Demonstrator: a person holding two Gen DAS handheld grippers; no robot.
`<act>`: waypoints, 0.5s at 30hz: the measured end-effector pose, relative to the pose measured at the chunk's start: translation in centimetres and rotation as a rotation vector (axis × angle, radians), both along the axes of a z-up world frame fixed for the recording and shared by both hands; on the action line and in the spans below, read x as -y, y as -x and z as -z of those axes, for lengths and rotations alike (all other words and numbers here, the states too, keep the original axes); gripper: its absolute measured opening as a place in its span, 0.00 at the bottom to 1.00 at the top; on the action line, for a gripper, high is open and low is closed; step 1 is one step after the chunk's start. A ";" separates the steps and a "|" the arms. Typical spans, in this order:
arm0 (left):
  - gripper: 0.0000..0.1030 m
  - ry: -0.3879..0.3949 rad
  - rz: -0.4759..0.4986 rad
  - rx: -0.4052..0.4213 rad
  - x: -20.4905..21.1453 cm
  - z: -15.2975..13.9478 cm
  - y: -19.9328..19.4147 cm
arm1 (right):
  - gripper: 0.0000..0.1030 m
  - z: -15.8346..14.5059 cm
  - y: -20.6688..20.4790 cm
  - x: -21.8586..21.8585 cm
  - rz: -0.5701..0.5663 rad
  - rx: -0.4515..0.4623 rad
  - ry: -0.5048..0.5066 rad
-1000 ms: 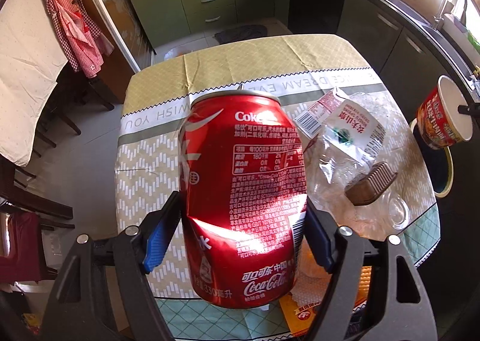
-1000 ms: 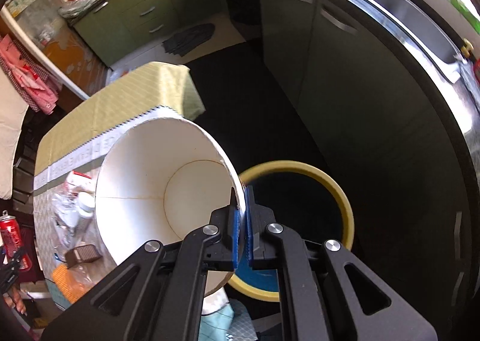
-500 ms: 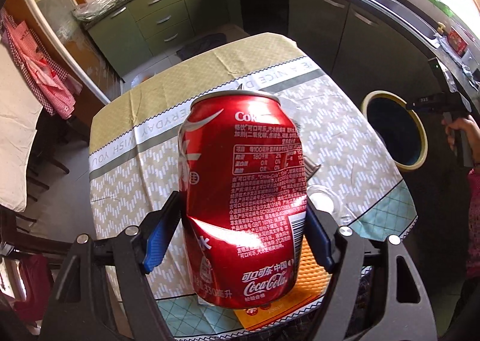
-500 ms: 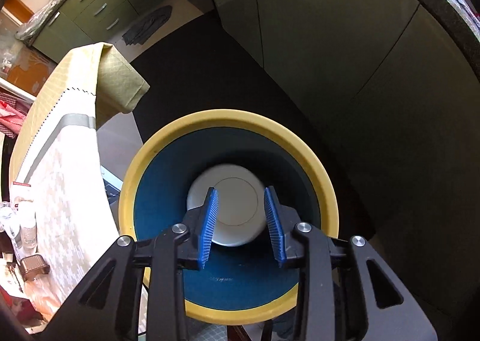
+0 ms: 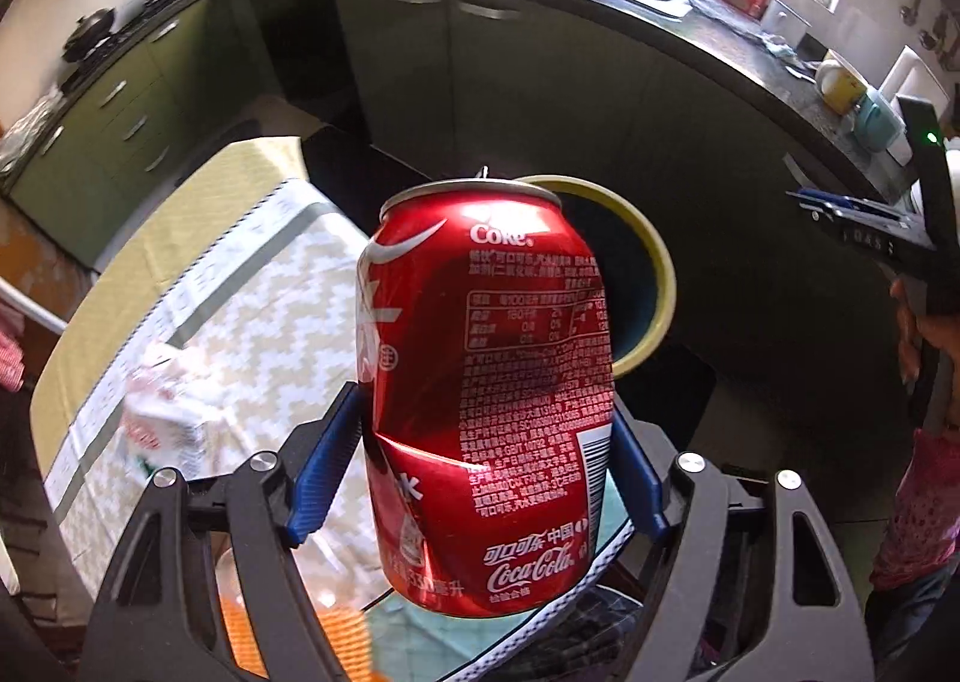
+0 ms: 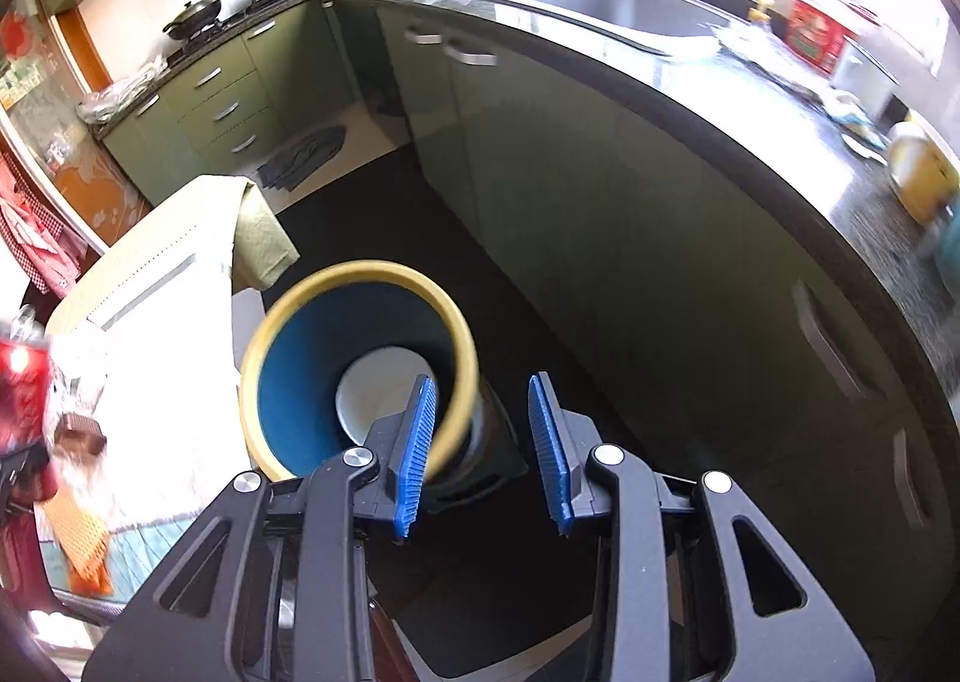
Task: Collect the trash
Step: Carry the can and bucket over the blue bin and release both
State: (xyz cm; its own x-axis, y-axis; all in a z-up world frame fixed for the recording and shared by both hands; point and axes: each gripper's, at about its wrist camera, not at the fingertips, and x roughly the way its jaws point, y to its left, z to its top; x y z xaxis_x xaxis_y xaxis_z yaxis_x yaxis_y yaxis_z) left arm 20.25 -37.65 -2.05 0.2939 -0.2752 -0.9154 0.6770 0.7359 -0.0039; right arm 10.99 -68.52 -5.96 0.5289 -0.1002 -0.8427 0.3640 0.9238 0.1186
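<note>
We saw the kitchen counter (image 6: 690, 100) curve across the upper right of the right wrist view, with the sink (image 6: 606, 4) near the top centre and green cabinets (image 6: 204, 106) at upper left. The table (image 5: 198, 286), under a patterned cloth, filled the left half of the left wrist view, and we judged it the place the litter was being taken from, since a blurred wrapper (image 5: 162, 424) lay at middle left and an orange packet (image 5: 342, 622) at the bottom edge. The bin (image 6: 360, 364), yellow-rimmed and blue inside, sat on the dark floor just beside the table at the centre of the right wrist view, a white cup (image 6: 384, 394) lying at its bottom. We took that spot as chosen so that litter could drop in with a short reach. Our right gripper (image 6: 486, 442) hung above the bin's near rim with its blue pads spread and nothing between them. Our left gripper (image 5: 474, 472) was clenched on the red can (image 5: 486, 382), which stood upright in the centre of the frame, dented where the pads pressed, its top overlapping the bin's rim behind it. We read the grip low on the can as leaving it free to fall once released. The can read "Coke" near its top and "Coca-Cola" near its base, with Chinese print and a barcode.
</note>
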 end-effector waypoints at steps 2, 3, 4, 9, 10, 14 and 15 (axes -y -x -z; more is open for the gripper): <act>0.70 -0.031 0.028 -0.013 3.7 1.9 -0.7 | 0.32 0.7 2.4 0.6 0.009 -0.014 -0.008; 0.70 -0.040 0.032 -0.019 5.3 2.9 -1.0 | 0.32 1.2 3.5 0.8 0.015 -0.019 -0.014; 0.70 -0.051 0.033 -0.023 6.9 3.9 -1.5 | 0.32 1.7 4.5 1.1 0.023 -0.022 -0.017; 0.71 -0.097 0.023 -0.043 12.3 7.7 -3.9 | 0.33 3.4 8.7 2.0 0.050 -0.027 -0.042; 0.71 -0.103 0.015 -0.041 12.6 8.1 -4.1 | 0.35 3.6 9.2 2.1 0.052 -0.028 -0.048; 0.74 -0.110 -0.007 -0.019 13.0 8.2 -4.7 | 0.40 3.8 10.0 2.3 0.049 -0.028 -0.042; 0.76 -0.105 -0.008 -0.019 13.0 8.0 -4.7 | 0.40 3.7 10.0 2.2 0.044 -0.026 -0.042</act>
State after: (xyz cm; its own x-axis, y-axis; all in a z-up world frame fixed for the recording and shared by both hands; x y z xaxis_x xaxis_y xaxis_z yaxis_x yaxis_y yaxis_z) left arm 24.99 -50.64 -10.06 0.2778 -0.1752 -0.9445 0.6714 0.7386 0.0605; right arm 0.97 -70.71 -9.62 0.5024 -0.0873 -0.8602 0.4074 0.9014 0.1465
